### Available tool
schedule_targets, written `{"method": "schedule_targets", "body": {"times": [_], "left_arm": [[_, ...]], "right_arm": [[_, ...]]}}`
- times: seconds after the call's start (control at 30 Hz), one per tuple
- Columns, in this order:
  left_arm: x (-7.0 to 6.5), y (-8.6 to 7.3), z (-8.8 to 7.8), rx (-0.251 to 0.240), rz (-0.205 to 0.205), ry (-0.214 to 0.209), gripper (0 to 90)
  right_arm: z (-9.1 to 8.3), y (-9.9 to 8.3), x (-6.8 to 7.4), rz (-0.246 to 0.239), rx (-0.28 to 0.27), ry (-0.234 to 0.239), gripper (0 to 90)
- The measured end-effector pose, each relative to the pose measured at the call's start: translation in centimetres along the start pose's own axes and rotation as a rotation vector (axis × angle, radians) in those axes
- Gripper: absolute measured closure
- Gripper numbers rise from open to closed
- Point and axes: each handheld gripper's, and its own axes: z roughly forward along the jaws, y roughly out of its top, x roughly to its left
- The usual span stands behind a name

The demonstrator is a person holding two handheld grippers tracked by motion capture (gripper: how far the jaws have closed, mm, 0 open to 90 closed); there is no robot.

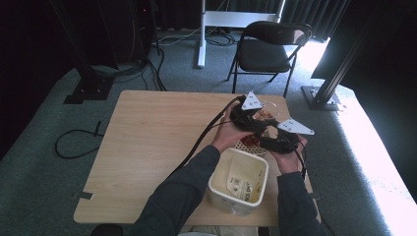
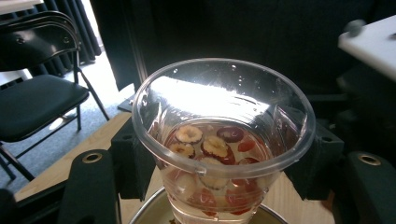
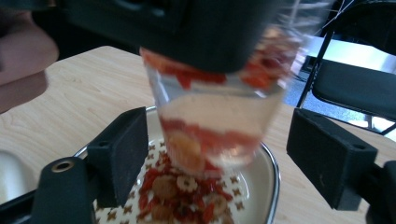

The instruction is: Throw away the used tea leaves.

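Clear thin plastic, the cup point(image 2: 219, 140) of sliced dried fruit looks light, slick and easily crushed; the left gripper point(image 2: 219, 154) pinches its wall below the rim, over the plate point(image 3: 268, 172) at the table's point(image 1: 147, 137) two o'clock. Right gripper point(image 3: 233, 158) gapes wide around its base. The tub point(image 1: 238, 182) crowds five o'clock; nine o'clock lies open.

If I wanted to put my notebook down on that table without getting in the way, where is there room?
The whole left half of the light wooden table is bare, from its far edge to its near edge. The right side is crowded: the clear plastic cup of red dried fruit is held over the patterned plate, with the white rectangular tub just in front and both hands working there.
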Motion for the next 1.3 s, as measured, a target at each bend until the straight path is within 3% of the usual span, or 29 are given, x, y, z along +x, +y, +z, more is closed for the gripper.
{"method": "schedule_targets", "body": {"times": [0.17,0.3,0.83,1.03,1.3], "left_arm": [[-0.1,0.2,0.1,-0.017,-0.026,-0.041,35.2],[-0.1,0.2,0.2,-0.012,-0.027,-0.045,35.0],[-0.1,0.0,0.1,-0.003,-0.040,-0.073,27.1],[0.0,0.1,-0.5,-0.010,-0.044,-0.092,25.4],[0.6,-0.5,-2.6,-0.012,-0.024,-0.055,25.3]], "right_arm": [[1.1,0.1,0.1,-0.003,-0.012,0.018,23.5],[1.4,-0.1,-0.2,0.018,-0.026,0.025,40.0],[0.7,-0.8,-0.3,-0.014,-0.039,-0.004,43.0],[0.5,-1.3,-0.9,0.030,-0.051,-0.017,43.4],[-0.1,-1.6,-1.8,0.022,-0.039,-0.059,43.4]]}}
